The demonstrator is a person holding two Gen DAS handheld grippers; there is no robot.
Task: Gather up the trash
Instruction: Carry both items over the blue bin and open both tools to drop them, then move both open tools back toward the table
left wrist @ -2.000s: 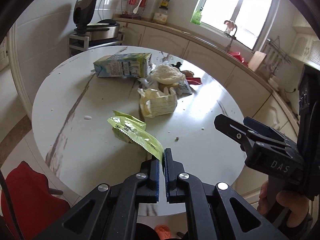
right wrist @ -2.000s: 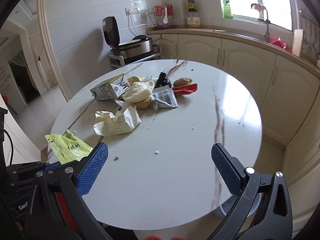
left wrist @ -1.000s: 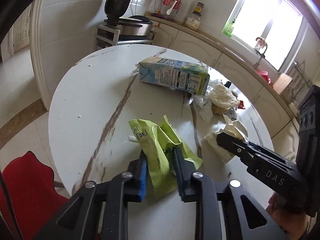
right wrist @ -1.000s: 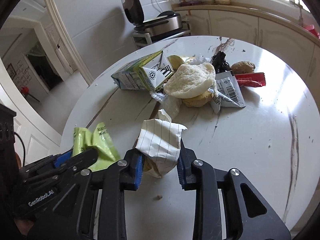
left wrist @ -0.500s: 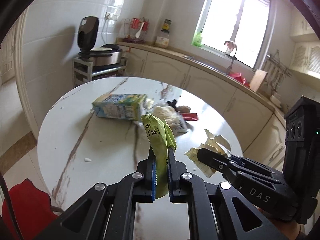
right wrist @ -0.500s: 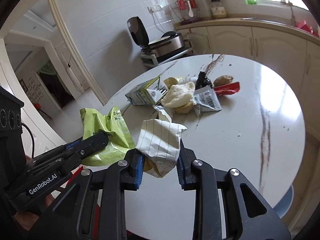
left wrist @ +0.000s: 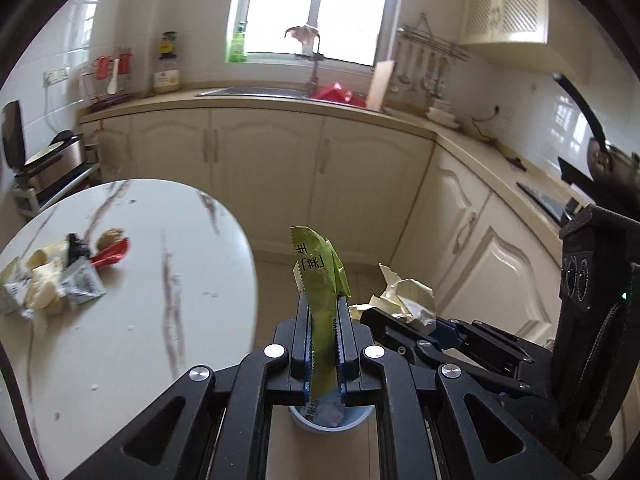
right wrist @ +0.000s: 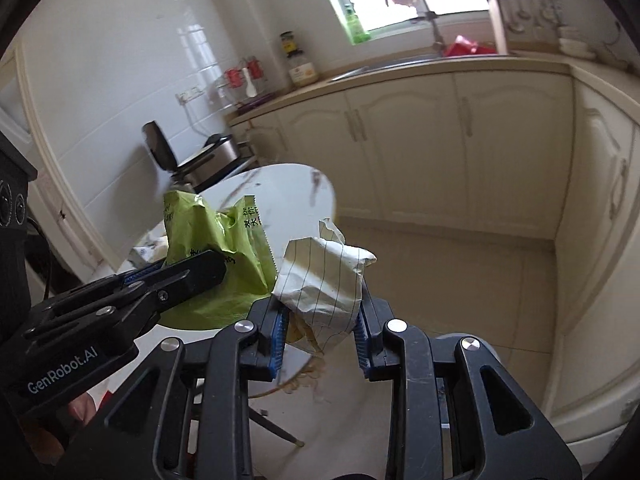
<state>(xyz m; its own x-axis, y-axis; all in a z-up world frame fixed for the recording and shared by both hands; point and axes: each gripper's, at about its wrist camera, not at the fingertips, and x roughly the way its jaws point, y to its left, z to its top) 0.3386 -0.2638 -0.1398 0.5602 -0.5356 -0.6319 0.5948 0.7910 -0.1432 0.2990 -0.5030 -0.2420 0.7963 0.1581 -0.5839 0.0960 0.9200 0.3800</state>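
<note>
Left tongs [left wrist: 323, 332]: clamped tight on a green snack wrapper [left wrist: 320, 280], which stood upright between the blue pads and poked out above and below them.
Right tongs [right wrist: 320, 334]: closed on a crumpled ball of lined paper [right wrist: 326, 280]; the pads pressed its sides and most of the paper bulged above them.
Position of the two tongs: side by side and close together, both held out over the tiled floor [right wrist: 460, 280], off past the edge of the desk [left wrist: 132, 320].
Green snack wrapper, seen from the right wrist: bunched and puffed just left of the lined paper, nearly touching it.
Bin: a pale blue round bin [left wrist: 332, 420] showed directly below the left tongs, with some wrapper-like scraps inside; only part of its rim was visible.
Trash left on the desk: a red wrapper [left wrist: 112, 254], a grey sachet [left wrist: 82, 282], a small black item and some pale food pieces lay clustered near the left edge of the left wrist view.
Background: cream cabinets [left wrist: 272, 172], sink and window.
</note>
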